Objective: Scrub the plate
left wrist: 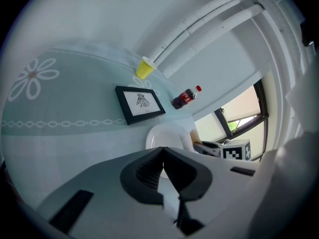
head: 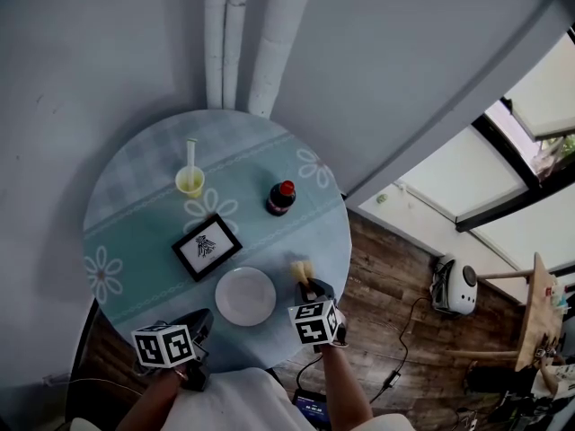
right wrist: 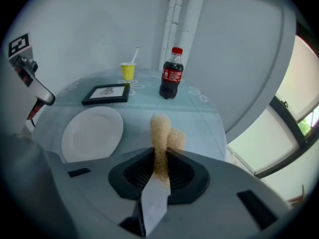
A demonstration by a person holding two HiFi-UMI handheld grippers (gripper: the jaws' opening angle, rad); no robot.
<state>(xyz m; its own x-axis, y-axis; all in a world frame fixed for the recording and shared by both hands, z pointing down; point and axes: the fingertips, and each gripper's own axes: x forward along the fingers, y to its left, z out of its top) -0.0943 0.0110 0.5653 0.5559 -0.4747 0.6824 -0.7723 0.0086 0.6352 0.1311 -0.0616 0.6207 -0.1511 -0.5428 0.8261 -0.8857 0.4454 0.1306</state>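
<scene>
Lying flat near the front edge of the tabletop [head: 135,223], the plate [head: 245,296] is white, round and plain, its near rim cut off in the left gripper view by the left gripper [left wrist: 163,149], whose fingers are closed empty, while the right gripper [right wrist: 160,152] fingers pinch a tan sponge [right wrist: 159,128], hiding its lower end.

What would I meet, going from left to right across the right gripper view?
The left gripper → white plate → yellow cup → cola bottle. Left out: the picture frame overlaps plate and cup, and the sponge overlaps the bottle.
</scene>
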